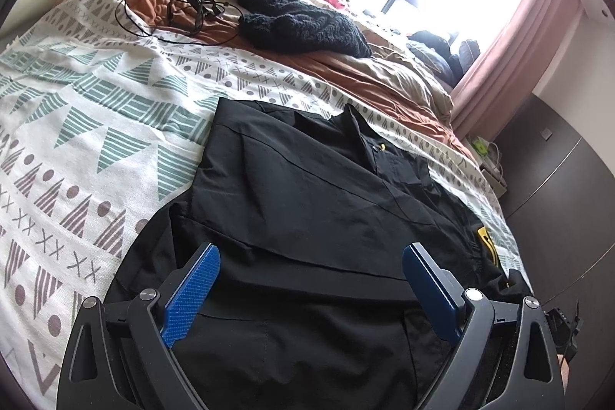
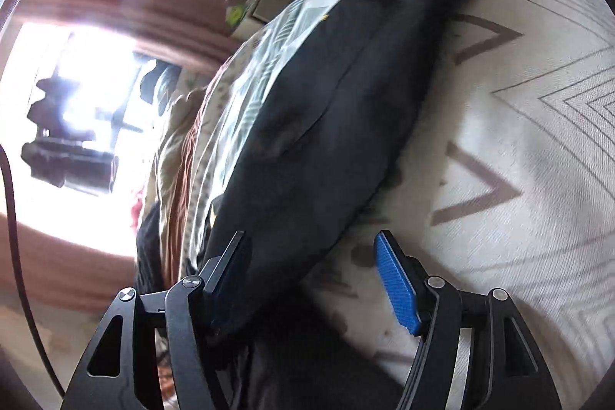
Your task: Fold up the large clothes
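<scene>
A black garment [image 1: 307, 202] is shown spread flat on a patterned bedspread [image 1: 77, 110], its collar directed toward the window. The left gripper [image 1: 311, 256] is held above the near hem with jaws wide apart and nothing grasped. The right gripper [image 2: 311, 248] (view blurred and rolled sideways) is likewise spread; the garment's edge [image 2: 319, 110] appears to lie beside one finger, seemingly unclamped.
</scene>
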Action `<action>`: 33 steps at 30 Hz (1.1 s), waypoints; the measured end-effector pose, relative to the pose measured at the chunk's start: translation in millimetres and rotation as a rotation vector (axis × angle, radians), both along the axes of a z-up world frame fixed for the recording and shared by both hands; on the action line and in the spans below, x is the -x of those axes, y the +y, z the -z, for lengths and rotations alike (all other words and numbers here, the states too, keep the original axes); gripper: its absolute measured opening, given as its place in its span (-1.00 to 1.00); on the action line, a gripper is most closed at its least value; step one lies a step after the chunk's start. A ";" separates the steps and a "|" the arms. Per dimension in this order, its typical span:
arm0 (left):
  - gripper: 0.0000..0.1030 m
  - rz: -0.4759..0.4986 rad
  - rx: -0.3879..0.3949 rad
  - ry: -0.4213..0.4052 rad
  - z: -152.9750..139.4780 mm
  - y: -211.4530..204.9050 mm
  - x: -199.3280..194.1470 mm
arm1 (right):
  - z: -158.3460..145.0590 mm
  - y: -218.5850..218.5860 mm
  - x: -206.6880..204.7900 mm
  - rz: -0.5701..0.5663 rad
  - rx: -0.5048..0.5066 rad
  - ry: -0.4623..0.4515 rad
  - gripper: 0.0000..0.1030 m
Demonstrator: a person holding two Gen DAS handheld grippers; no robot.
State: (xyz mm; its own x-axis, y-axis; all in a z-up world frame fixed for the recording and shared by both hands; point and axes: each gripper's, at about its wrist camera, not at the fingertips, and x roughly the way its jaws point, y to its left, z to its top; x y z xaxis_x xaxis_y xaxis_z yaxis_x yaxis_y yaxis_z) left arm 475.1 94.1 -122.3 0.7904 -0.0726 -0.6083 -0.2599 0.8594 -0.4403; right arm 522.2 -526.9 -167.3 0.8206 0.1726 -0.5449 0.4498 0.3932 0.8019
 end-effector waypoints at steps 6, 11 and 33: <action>0.87 -0.003 -0.048 -0.013 -1.5 -1.2 3.0 | 8.6 -13.8 -7.4 0.035 -0.012 -0.043 0.08; 0.87 0.010 -0.050 0.005 -1.7 1.5 11.3 | 19.5 -20.0 -7.2 0.073 -0.036 -0.045 -0.71; 0.87 0.006 0.178 -0.020 3.6 53.8 32.4 | -149.4 151.4 -6.6 -0.300 0.201 -0.538 -0.92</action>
State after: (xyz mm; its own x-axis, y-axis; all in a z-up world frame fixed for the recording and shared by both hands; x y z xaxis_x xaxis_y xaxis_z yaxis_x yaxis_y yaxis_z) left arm 442.7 147.9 -125.8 0.8017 -0.1822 -0.5694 -0.2446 0.7691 -0.5905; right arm 528.8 -375.5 -18.0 0.9201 0.3740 -0.1165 -0.1471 0.6056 0.7821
